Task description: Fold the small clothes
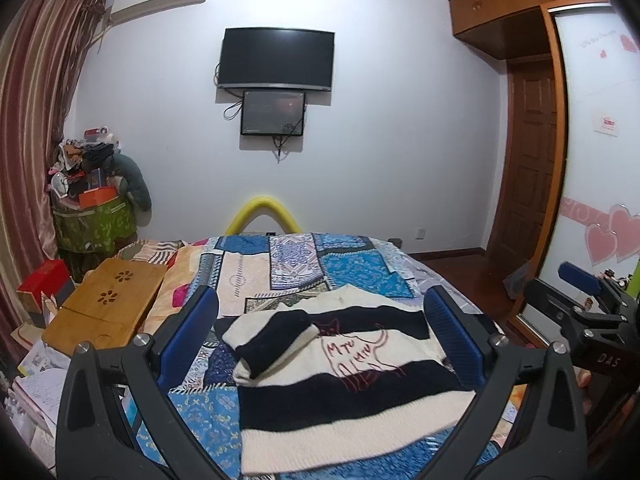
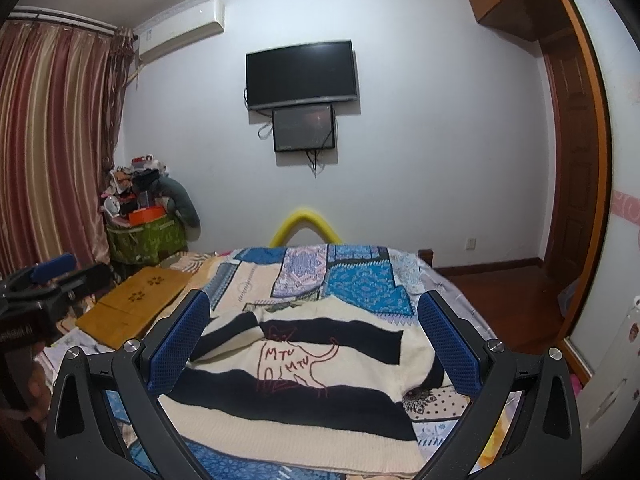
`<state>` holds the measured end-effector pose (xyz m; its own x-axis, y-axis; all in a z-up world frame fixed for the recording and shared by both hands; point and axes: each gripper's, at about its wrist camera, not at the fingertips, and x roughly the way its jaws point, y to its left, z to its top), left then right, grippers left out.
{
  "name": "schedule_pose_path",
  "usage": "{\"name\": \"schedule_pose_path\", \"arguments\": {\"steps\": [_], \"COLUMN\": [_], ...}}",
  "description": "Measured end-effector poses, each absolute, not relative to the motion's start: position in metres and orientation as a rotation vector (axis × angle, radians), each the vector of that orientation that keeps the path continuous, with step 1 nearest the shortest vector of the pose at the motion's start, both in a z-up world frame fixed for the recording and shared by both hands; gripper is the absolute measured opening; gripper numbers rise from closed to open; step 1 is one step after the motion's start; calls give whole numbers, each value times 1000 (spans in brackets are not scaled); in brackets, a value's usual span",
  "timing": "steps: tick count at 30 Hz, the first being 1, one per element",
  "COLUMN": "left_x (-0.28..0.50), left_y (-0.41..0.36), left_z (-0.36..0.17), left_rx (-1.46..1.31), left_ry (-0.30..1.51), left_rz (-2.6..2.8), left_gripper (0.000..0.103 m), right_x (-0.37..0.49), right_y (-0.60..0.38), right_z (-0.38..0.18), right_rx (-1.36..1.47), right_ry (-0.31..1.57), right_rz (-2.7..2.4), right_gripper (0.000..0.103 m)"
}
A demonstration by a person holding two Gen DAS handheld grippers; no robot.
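Observation:
A small cream and navy striped sweater [image 1: 340, 384] with a red cat outline lies flat on the patchwork bedspread [image 1: 288, 264]. Its left sleeve [image 1: 276, 348] is folded over the chest. It also shows in the right wrist view [image 2: 296, 392]. My left gripper [image 1: 320, 340] is open and empty, held above the sweater. My right gripper [image 2: 312, 344] is open and empty, also above the sweater. The right gripper shows at the right edge of the left wrist view [image 1: 592, 308]. The left gripper shows at the left edge of the right wrist view [image 2: 44, 284].
A bamboo lap tray [image 1: 104, 308] lies on the bed to the left, with papers [image 1: 40, 384] and a red box [image 1: 44, 284] beside it. A green bin of clutter [image 1: 94, 216] stands in the far left corner. A wardrobe [image 1: 600, 152] lines the right side.

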<state>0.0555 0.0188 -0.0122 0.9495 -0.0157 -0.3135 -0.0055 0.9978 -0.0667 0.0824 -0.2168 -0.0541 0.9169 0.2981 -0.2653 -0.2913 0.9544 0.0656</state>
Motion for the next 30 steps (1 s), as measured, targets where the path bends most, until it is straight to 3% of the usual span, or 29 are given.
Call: {"name": "schedule_pose_path", "arguments": {"steps": [14,24,30], "left_x": [183,281,322], "left_y": [93,154,171], "left_z": [-68,-147,-189], "left_rx": [-69,-249,-246], "left_ry": [600,874,981], "left_rz": [73,127,184], "left_gripper": [103,78,75], "right_x": [168,215,240], "right_y": [-240,-240,-228], "right_z": [-93,-116,-135], "right_rx": [-12,-66,-115], "right_ry": [461,544,577], "right_rz": [254,234,264], "right_gripper": [103,99,93]}}
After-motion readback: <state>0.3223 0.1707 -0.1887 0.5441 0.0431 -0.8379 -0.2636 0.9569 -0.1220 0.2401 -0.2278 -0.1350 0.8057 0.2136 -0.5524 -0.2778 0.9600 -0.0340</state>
